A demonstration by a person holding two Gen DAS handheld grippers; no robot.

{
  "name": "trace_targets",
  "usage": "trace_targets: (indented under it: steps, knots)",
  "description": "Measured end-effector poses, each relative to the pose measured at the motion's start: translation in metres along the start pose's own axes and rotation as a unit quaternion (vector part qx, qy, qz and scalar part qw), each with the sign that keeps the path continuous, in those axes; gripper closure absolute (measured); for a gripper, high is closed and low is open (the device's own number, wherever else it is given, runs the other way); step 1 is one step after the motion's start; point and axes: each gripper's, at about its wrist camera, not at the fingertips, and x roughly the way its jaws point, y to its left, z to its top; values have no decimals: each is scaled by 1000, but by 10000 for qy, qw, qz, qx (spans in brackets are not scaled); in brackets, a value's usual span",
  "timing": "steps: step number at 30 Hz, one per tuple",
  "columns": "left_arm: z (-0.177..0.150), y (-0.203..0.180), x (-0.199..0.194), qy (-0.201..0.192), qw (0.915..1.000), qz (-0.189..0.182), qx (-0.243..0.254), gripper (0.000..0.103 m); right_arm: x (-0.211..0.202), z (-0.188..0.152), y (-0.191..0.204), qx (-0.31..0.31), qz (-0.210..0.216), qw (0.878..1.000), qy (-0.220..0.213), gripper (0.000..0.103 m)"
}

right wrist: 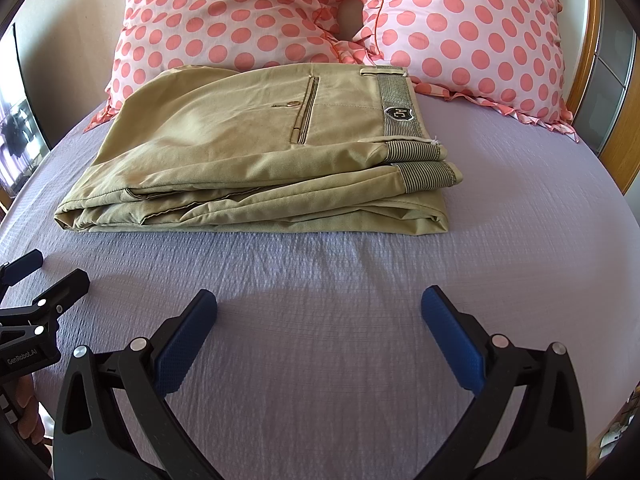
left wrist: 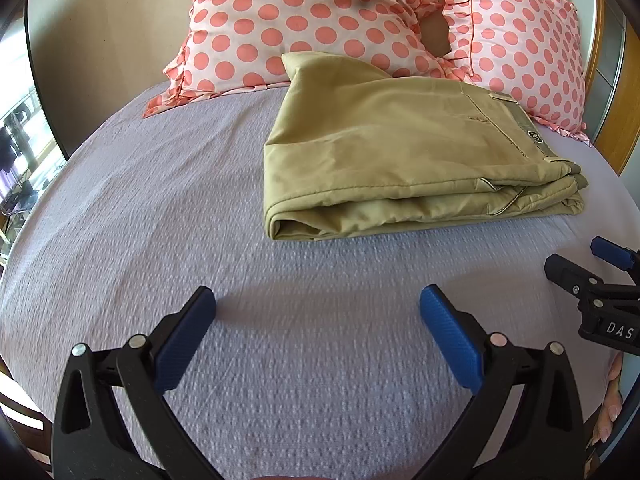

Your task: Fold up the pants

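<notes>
pants (left wrist: 404,152) lie folded into a thick khaki bundle on the lavender bed cover (left wrist: 160,220) in the left wrist view, up near the head of the bed, their far corner touching the polka-dot pillows (left wrist: 288,16). the bundle's long axis runs across the bed, with the striped waistband (left wrist: 528,128) at the right end and the rounded fold at the left. the left gripper (left wrist: 318,300) hangs over bare cover, clearly short of the pants, its blue pads spread wide with nothing between them. the right gripper shows at the right edge, apart from the pants.

in the right wrist view the pants (right wrist: 248,152) sit ahead and a little left, stacked in several layers, the waistband (right wrist: 400,108) with its dark shield badge (right wrist: 399,114) pointing right and a buttoned back pocket (right wrist: 306,108) facing up. two pillows (right wrist: 460,28) lean behind them against the wooden headboard (right wrist: 588,80). the right gripper (right wrist: 319,300) is spread open and empty above the bed cover (right wrist: 520,220), short of the near fold. the left gripper appears at the left edge, also clear of the fabric.
</notes>
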Motion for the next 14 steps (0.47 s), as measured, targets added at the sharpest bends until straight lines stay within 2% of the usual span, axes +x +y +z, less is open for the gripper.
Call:
trace_targets:
  steps: [14]
  knots:
    - [-4,-1,-2,-205,9998,-13,36,2,0,0,0,1,-1,10000,-1,1]
